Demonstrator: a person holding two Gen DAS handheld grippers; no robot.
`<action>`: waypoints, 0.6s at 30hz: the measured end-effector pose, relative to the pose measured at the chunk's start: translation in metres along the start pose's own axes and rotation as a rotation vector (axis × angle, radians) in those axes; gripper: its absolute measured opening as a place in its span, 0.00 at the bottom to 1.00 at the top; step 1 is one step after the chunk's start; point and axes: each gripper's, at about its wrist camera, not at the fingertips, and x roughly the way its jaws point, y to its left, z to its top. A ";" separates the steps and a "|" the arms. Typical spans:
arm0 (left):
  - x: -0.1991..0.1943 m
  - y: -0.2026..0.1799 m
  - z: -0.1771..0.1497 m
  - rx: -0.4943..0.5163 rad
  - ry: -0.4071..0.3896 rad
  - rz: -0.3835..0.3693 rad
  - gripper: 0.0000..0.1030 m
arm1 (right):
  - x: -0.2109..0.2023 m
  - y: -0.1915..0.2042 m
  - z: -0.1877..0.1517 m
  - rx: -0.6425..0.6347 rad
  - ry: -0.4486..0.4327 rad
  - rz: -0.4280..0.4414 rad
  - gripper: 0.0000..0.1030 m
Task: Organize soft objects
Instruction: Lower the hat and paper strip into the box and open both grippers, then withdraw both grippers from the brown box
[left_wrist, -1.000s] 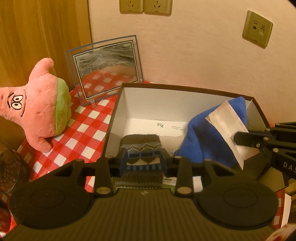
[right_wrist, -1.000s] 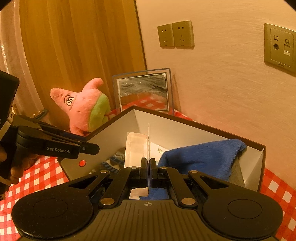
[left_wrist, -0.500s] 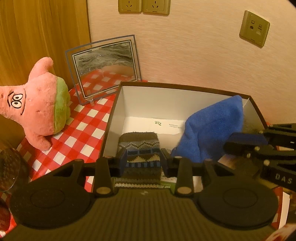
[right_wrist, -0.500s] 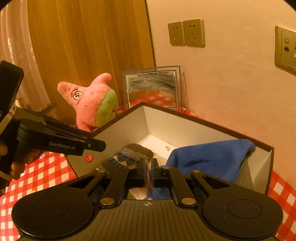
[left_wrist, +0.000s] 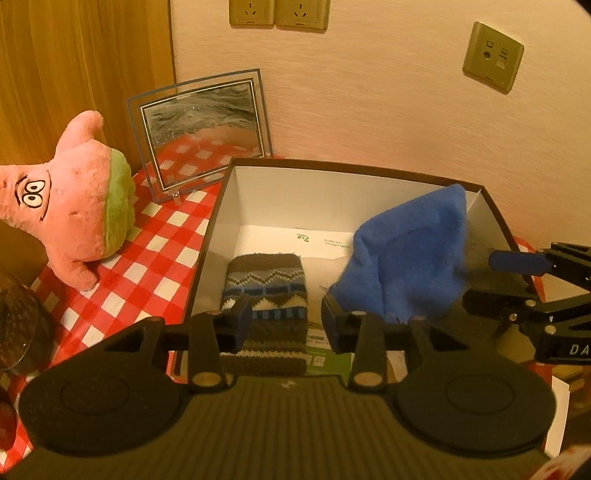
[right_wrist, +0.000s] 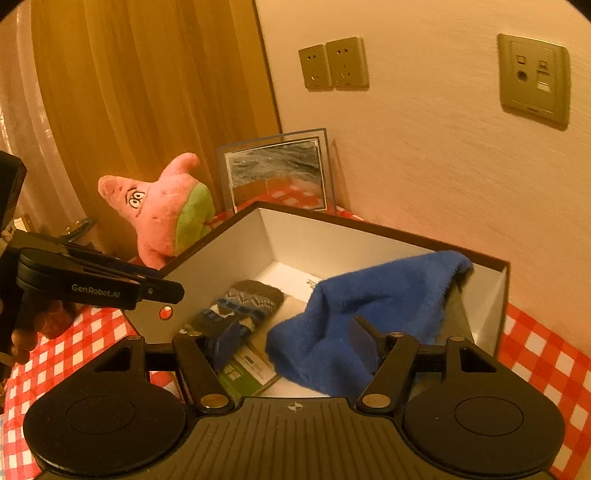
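An open dark box with white walls holds a patterned knit sock on its left and a blue fleece cloth draped on its right. My left gripper is open and empty, just above the near end of the sock. My right gripper is open and empty over the box's near right; it also shows in the left wrist view. The sock and the cloth show in the right wrist view. A pink star plush stands left of the box.
A red-and-white checked cloth covers the table. A glass photo frame leans on the wall behind the box. A dark glass object sits at the far left. Green-labelled paper lies on the box floor.
My right gripper, shut on a white packet a second ago, has lowered and opened; the packet is no longer in view. The left gripper has hardly moved.
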 end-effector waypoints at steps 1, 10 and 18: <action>-0.002 -0.001 -0.001 -0.001 0.002 -0.001 0.37 | -0.003 0.000 -0.001 0.002 0.002 0.000 0.64; -0.023 -0.012 -0.013 0.001 0.012 -0.017 0.37 | -0.028 0.003 -0.010 0.020 0.011 -0.006 0.64; -0.047 -0.020 -0.028 -0.010 0.023 -0.019 0.38 | -0.053 0.014 -0.017 0.017 -0.019 -0.006 0.64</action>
